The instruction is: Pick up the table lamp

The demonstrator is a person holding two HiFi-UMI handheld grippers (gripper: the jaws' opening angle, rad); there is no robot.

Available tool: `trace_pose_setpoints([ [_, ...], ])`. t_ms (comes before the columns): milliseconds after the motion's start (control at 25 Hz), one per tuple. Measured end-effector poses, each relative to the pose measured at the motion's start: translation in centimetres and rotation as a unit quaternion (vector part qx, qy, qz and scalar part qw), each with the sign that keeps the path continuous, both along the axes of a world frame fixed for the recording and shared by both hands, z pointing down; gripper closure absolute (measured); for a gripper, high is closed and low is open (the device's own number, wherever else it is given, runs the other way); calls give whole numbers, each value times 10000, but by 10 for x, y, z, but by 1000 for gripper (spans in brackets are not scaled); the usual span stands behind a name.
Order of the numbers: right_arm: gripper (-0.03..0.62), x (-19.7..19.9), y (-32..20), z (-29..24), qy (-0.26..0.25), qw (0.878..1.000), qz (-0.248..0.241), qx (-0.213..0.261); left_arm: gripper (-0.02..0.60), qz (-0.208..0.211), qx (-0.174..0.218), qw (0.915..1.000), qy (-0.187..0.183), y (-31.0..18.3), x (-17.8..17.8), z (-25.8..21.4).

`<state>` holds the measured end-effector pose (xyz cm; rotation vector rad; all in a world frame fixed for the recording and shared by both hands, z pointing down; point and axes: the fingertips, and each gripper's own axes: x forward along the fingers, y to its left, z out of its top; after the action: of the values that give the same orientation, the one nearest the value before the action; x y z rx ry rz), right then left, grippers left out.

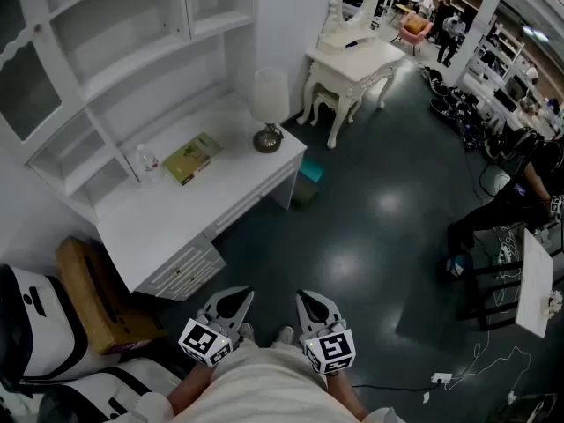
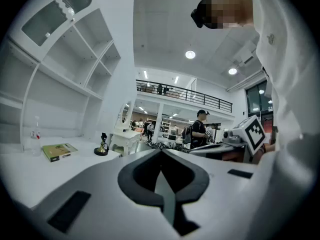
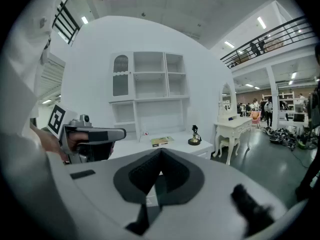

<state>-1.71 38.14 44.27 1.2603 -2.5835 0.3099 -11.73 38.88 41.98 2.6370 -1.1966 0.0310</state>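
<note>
Left gripper point(image 1: 236, 300) and right gripper point(image 1: 310, 301) are both pinched closed on nothing, well short of the white desk point(image 1: 176, 214) where the table lamp point(image 1: 269, 113) stands at its far end, so imo reaching in without opening up could just knock that top-heavy lamp off the edge.

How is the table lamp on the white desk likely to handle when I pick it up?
The table lamp has a tall pale shade over a small round dark base, so a push up high could tip it. The base looks like metal, so the weight probably sits low. The shade seems thin and might crush; gripping beneath it is likely safer.
</note>
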Motion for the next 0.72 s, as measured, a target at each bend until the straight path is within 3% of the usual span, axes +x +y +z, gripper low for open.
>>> trace_pose_setpoints([
  [360,583,25,6,-2,-29,10000,-63,-3,572,-98,-111,9999,-86,0,22,1],
  [600,583,44,5,-5,-401,9992,14,-89,572,-209,-168,9996,-80,4,40,4],
  [720,583,53,5,-2,-293,9996,1,-21,572,-287,-226,9993,-65,8,47,8],
])
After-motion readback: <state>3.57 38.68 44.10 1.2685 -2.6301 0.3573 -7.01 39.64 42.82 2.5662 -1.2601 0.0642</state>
